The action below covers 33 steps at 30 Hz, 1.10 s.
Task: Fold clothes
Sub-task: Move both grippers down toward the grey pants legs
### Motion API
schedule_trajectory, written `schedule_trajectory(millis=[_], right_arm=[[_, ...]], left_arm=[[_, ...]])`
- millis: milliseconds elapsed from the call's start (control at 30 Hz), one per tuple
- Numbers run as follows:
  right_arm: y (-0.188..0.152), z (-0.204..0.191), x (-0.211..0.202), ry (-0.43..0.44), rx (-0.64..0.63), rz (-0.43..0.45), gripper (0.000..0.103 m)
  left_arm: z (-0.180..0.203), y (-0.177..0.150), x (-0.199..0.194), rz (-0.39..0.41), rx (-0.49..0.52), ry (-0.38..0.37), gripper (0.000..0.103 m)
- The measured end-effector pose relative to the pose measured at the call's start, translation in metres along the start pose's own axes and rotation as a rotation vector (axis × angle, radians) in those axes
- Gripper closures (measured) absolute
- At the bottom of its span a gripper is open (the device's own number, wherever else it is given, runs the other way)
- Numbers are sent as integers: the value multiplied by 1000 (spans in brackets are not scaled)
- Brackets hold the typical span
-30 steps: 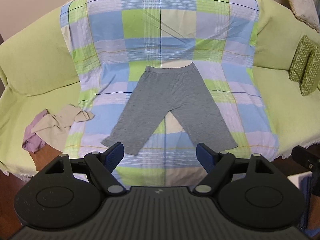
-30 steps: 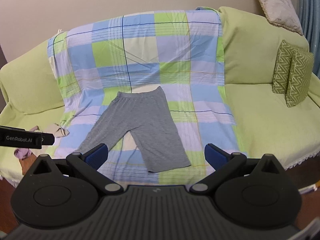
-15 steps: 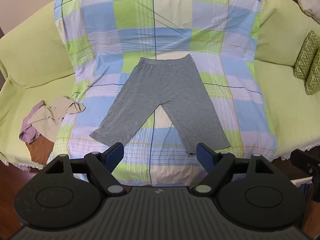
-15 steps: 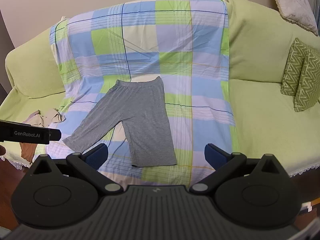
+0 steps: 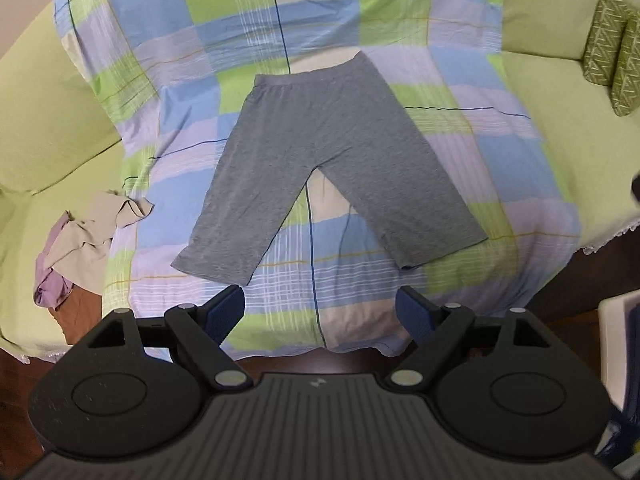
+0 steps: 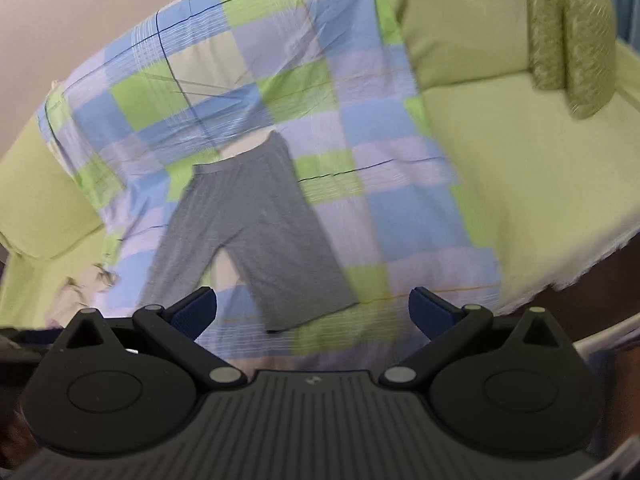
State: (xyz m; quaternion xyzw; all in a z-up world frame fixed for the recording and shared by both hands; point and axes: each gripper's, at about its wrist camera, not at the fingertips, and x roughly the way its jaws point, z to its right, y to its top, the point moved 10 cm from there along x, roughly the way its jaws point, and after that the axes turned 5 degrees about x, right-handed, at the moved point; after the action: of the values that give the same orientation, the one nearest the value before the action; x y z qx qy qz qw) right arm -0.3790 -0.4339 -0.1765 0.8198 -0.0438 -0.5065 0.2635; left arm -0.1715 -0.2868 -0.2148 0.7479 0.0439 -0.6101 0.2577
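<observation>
While soft grey knit pants lie flat, legs splayed toward the near edge, on a crisp checked blue-green sheet draped over a green sofa, the left hand-held gripper and right hand-held gripper hover before them, jaws wide apart, empty. Crumpled beige and lilac clothes sit left.

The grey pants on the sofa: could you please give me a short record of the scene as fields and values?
garment: grey pants, spread flat, legs apart, waistband toward the sofa back
surface: checked sheet draped over the green sofa
other clothes: crumpled pile on the seat, left of the sheet
cushions: two patterned green cushions at the right end
left gripper: open, empty, short of the pants
right gripper: open, empty; view blurred
fold progress: none visible
</observation>
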Motion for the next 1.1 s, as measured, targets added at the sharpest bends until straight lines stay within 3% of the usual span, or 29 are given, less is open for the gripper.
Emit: schedule_trajectory(millis=[167,300,400,600,700,733,1033,1100], right_arm=[[54,-4,44,95,-74,-67,4],[91,-1,81,169,-152,-137,13],[136,5,138,252,-322,-250,35],[149,16,235,452,-457,-497,43],[120,27,272,455,-457,-617,71],[109,31,284,451,-454,-655,76],[16,66,382,412,-429,-994,76],[12,66,386,421,-409,-1028,77]], left_arm=[[22,30,46,-28,-77,-2,18],[55,52,90,-63,-201,38,18],[94,65,125,-94,-296,30,18],[157,53,182,-139,-387,15,18],[184,41,208,-160,-413,21,20],[185,39,215,-159,-403,28,20],[214,62,264,-97,-268,148,20],[215,65,272,-98,-230,181,20]])
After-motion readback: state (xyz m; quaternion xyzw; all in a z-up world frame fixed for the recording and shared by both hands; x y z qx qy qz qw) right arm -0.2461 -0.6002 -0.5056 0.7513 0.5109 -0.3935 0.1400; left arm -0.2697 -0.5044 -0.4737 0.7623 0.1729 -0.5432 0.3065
